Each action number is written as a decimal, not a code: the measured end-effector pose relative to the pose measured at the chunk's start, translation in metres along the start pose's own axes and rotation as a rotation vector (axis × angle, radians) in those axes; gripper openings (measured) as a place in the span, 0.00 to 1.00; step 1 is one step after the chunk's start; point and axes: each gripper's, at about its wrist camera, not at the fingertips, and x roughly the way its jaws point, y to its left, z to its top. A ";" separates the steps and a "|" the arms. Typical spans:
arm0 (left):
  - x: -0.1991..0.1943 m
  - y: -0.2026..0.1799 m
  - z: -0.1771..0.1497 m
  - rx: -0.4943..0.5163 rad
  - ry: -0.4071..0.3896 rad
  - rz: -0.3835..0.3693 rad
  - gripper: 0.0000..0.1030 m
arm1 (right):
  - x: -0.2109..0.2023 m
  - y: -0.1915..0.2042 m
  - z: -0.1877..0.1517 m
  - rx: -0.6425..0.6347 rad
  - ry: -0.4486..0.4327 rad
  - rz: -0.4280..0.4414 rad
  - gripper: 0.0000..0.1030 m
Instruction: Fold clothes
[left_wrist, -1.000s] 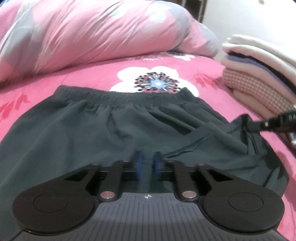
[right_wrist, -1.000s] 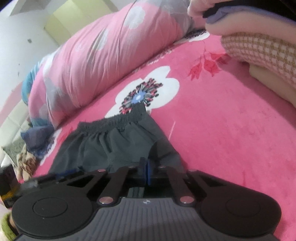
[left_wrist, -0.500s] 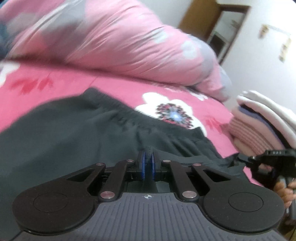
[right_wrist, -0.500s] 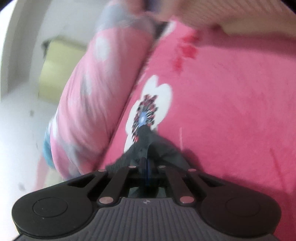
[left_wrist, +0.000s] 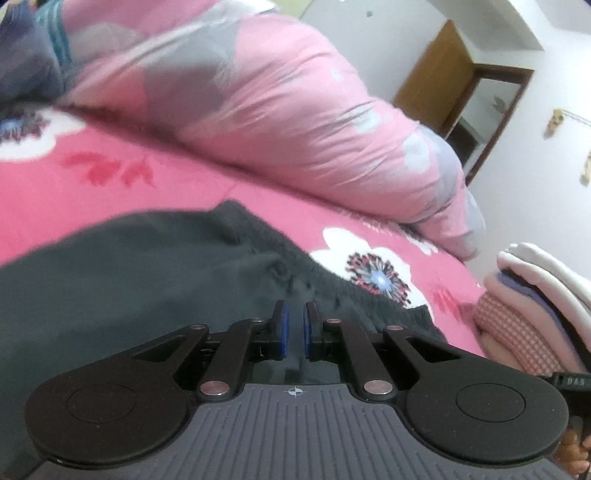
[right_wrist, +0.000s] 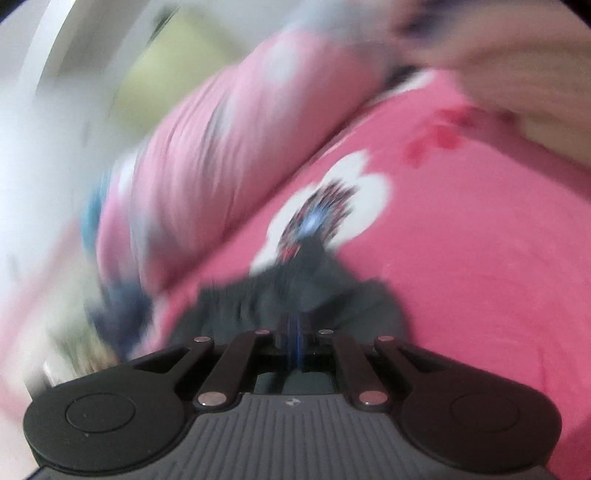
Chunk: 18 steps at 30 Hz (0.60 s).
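Observation:
Dark grey shorts (left_wrist: 147, 273) with an elastic waistband lie on the pink flowered bed sheet (left_wrist: 110, 192). My left gripper (left_wrist: 294, 325) hovers low over the shorts with its blue pads a small gap apart and nothing between them. In the blurred right wrist view, my right gripper (right_wrist: 294, 332) is shut on a bunched edge of the shorts (right_wrist: 295, 288), which rises to the pads.
A pink and grey duvet (left_wrist: 277, 110) is heaped along the far side of the bed. A stack of folded clothes (left_wrist: 535, 306) sits at the right. A wooden door (left_wrist: 432, 77) stands beyond. The right hand and gripper cable show at the left view's right edge.
My left gripper closed half a second ago and has now opened a little, releasing the cloth, while swinging left. My right gripper stays shut on the shorts and moves fast, blurring its view.

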 end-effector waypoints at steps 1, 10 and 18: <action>0.000 -0.007 0.001 0.048 0.013 -0.019 0.10 | 0.004 0.008 -0.003 -0.049 0.019 -0.008 0.03; 0.029 -0.088 -0.036 0.683 0.219 -0.041 0.37 | 0.006 0.005 -0.020 -0.017 -0.006 -0.021 0.03; 0.048 -0.084 -0.048 0.731 0.272 -0.035 0.14 | -0.005 -0.024 -0.038 0.038 -0.026 -0.064 0.03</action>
